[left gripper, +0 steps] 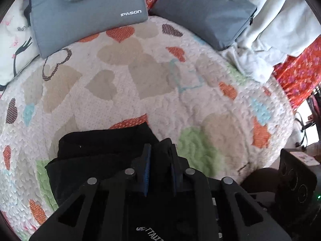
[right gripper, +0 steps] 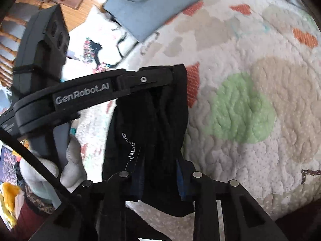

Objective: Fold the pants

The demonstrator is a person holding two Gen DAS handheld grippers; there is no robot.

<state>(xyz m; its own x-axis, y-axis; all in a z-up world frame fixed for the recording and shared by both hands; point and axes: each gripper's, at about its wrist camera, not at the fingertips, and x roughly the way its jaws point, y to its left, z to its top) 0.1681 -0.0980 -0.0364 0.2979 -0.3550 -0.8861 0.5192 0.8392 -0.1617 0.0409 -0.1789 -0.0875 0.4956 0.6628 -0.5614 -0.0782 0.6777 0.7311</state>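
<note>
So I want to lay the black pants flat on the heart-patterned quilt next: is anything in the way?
Nothing visible is. Both grippers already grip the black pants, and the heart-patterned quilt ahead lies bare. The two grey laptop bags sit at its far edge, well beyond the pants.

A quilt (left gripper: 152, 84) with heart patches — beige, orange, green, blue — covers the bed. At its far edge lie two grey laptop bags: one (left gripper: 88, 14) on the left, a darker one (left gripper: 204, 14) to its right. Further right a white cloth (left gripper: 268, 30) is bunched over red flowered fabric (left gripper: 301, 70). A printed pillow (left gripper: 14, 46) sits far left.
</note>
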